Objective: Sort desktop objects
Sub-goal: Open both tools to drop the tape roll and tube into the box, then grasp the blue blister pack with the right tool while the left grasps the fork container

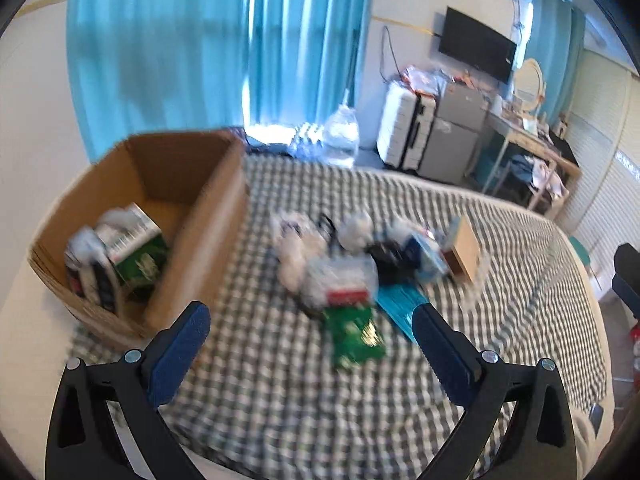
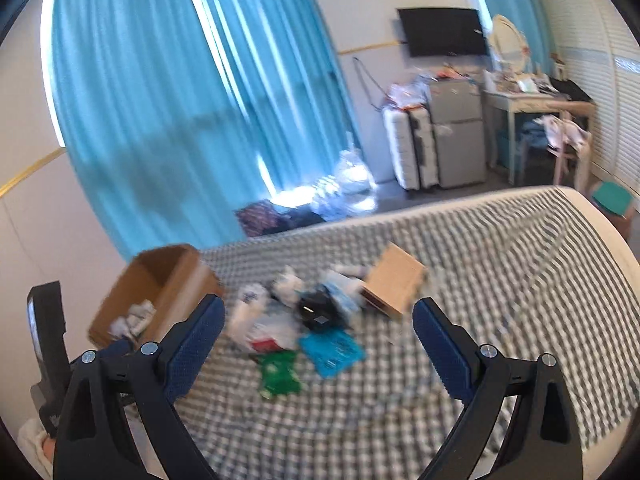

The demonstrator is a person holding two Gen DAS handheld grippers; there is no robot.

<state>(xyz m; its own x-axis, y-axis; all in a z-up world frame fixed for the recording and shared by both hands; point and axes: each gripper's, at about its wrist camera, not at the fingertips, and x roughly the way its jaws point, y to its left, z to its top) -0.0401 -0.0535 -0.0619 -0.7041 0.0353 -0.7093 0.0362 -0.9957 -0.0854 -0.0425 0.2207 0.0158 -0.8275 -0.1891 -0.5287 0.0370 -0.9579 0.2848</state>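
The left gripper (image 1: 310, 322) has its blue-padded jaws spread wide with nothing between them, tilted steeply down over the checkered bedcover (image 1: 500, 264). The right gripper (image 2: 318, 318) is just as wide and empty, pointing down at a shallower slant. Beyond both lies a blurred pile: a green packet (image 1: 354, 338), a teal packet (image 1: 400, 306), a small brown box (image 1: 466, 248), with the half-filled cardboard box (image 1: 224, 216) at the left.
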